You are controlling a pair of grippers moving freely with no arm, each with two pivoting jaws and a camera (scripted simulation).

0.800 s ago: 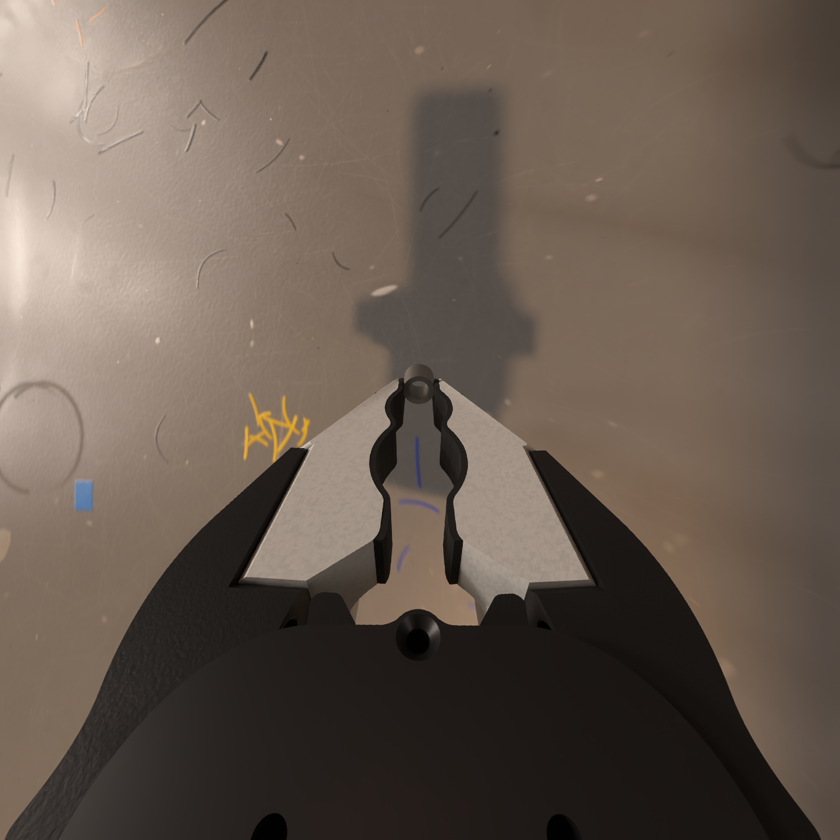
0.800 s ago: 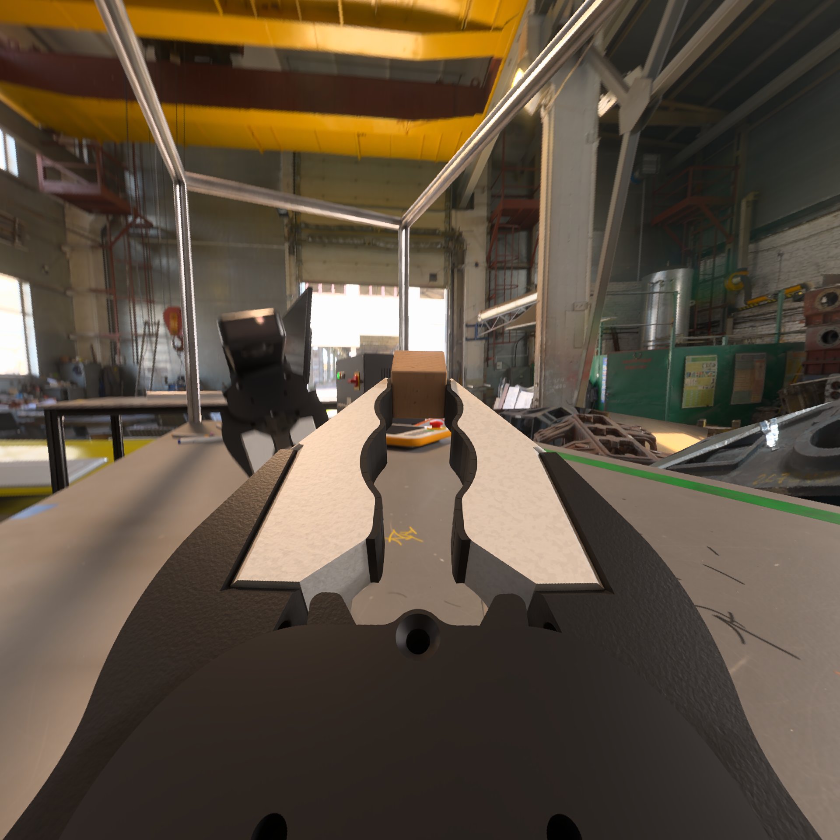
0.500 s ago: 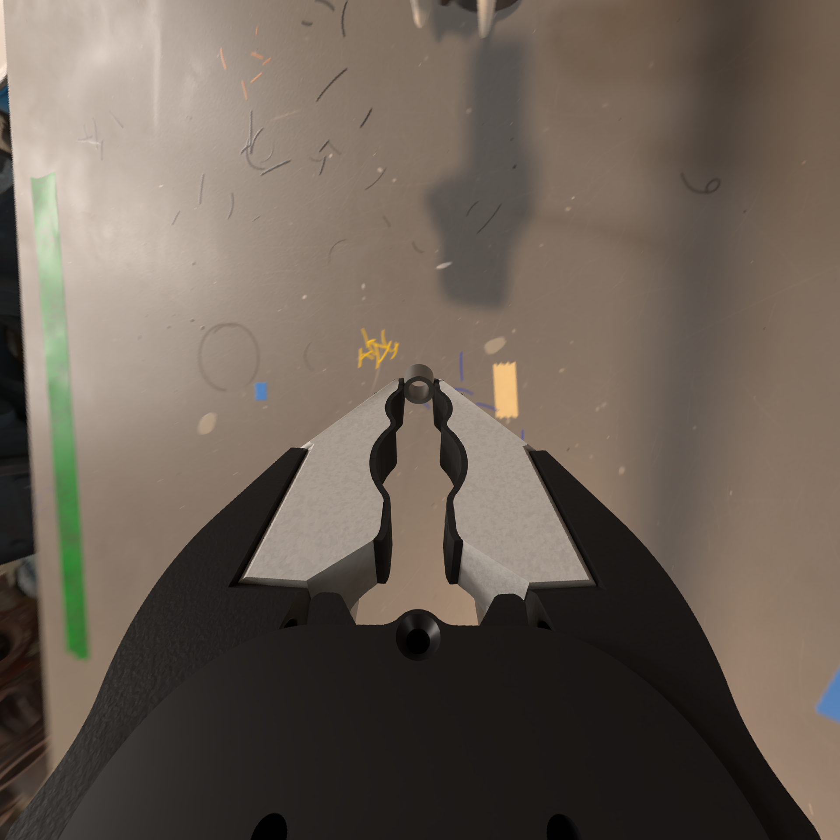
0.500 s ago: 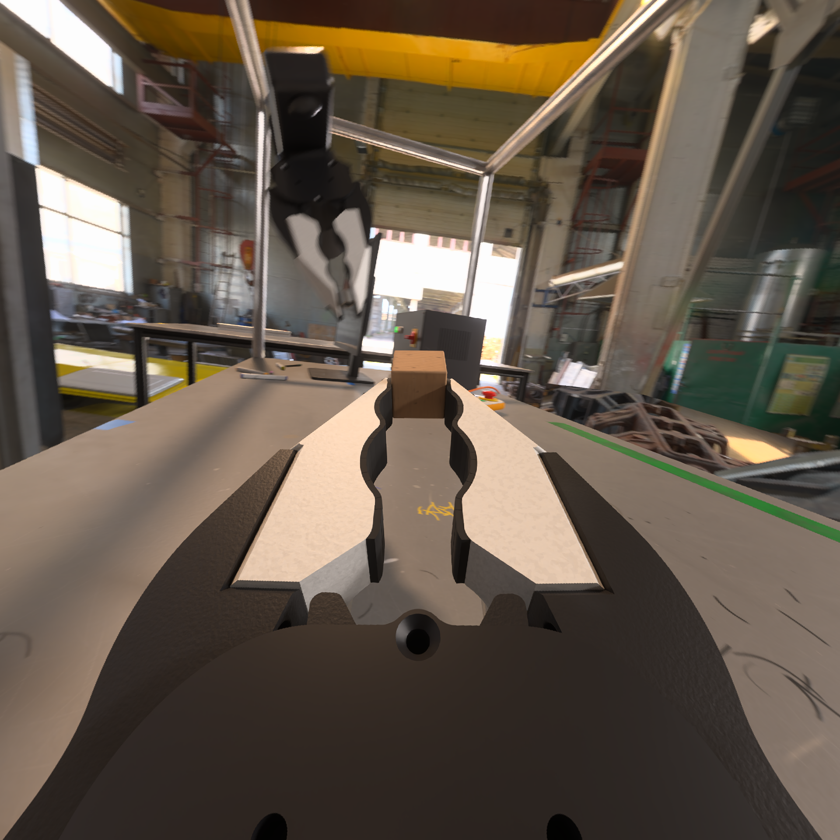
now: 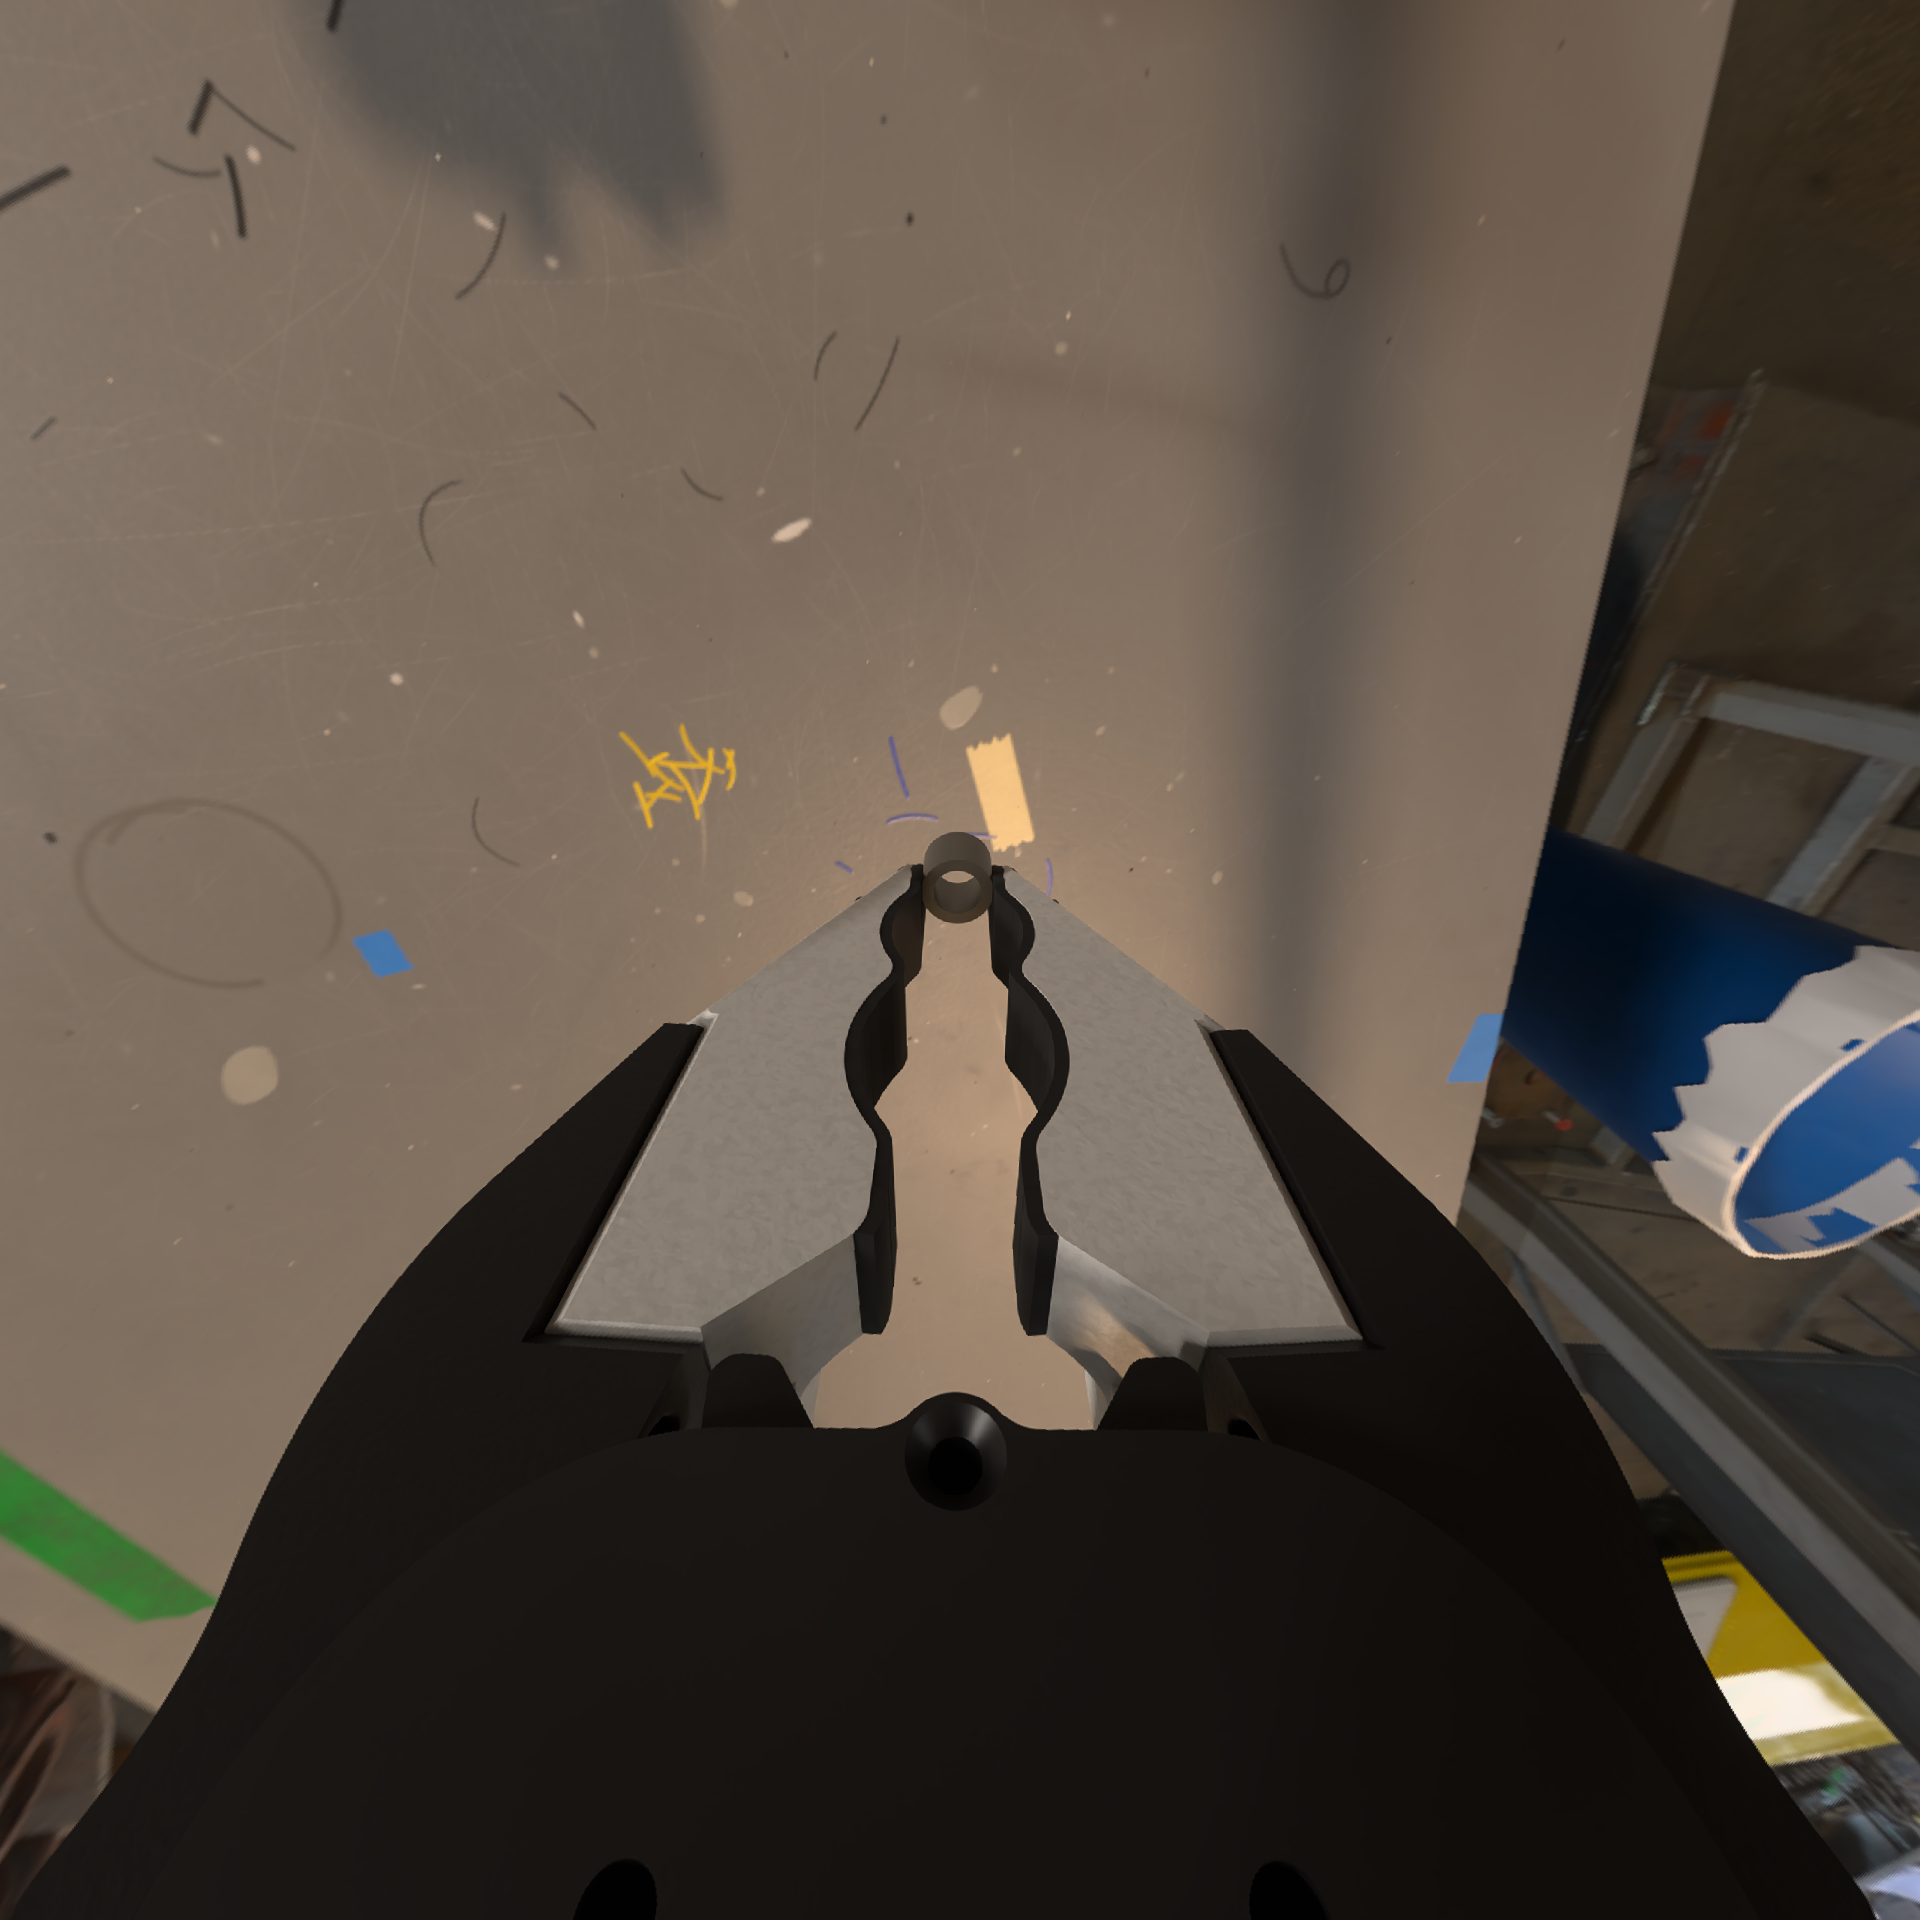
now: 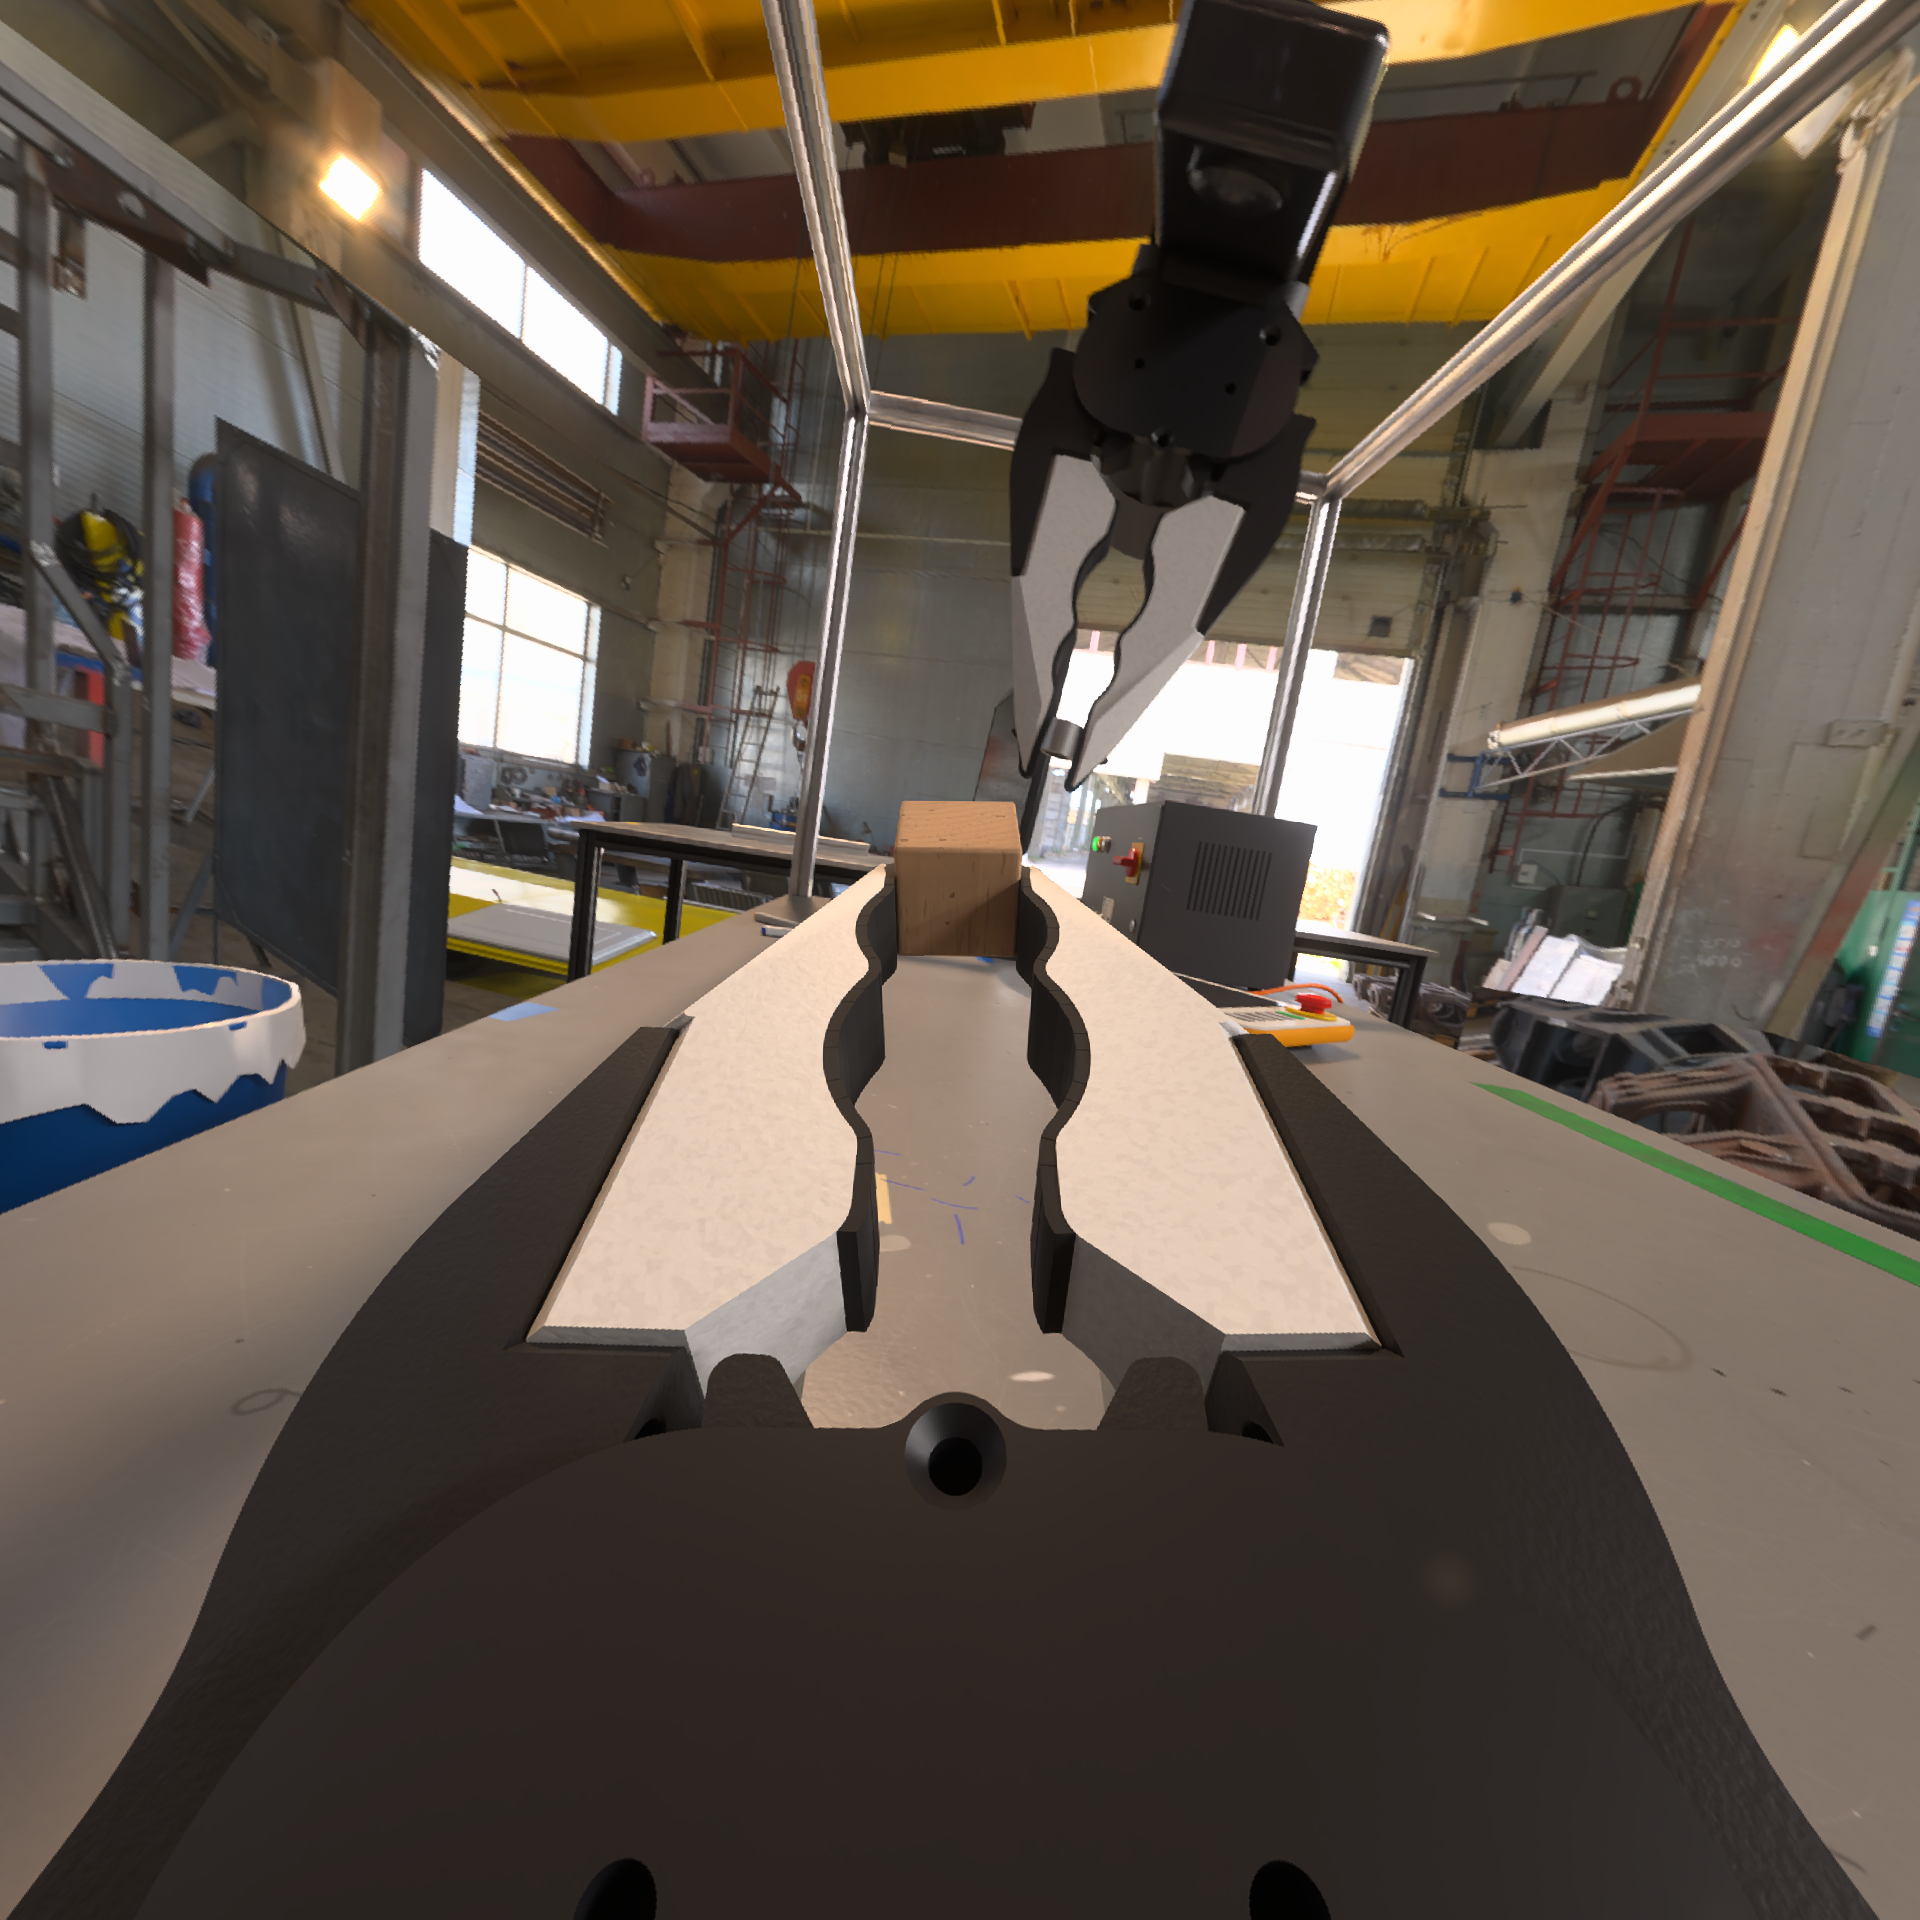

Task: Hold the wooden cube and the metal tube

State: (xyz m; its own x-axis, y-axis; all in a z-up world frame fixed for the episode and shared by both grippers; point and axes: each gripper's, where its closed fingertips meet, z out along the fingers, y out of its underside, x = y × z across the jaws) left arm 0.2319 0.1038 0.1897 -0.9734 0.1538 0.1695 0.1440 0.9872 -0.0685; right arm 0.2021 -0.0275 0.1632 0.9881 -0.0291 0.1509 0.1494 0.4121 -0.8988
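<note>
My left gripper (image 5: 957,883) is shut on a short grey metal tube (image 5: 957,891), pinched end-on between its fingertips, high above the tan table (image 5: 520,520) and pointing down at it. My right gripper (image 6: 956,883) is shut on a light wooden cube (image 6: 956,878) held at its fingertips, level with the table (image 6: 1558,1351) and lifted off it. In the right wrist view the left gripper (image 6: 1065,743) hangs above and beyond the cube, with the tube (image 6: 1062,739) small between its tips.
A blue barrel with a white torn rim (image 5: 1766,1091) stands beside the table's edge, and it also shows in the right wrist view (image 6: 135,1060). A metal frame (image 6: 831,468) rises over the table's far end. A yellow control box (image 6: 1288,1023) lies at the far right.
The left gripper has swung sideways over the table with the tube; the table's edge and barrel have come into its view. In the right wrist view, the left gripper moved right, over the cube.
</note>
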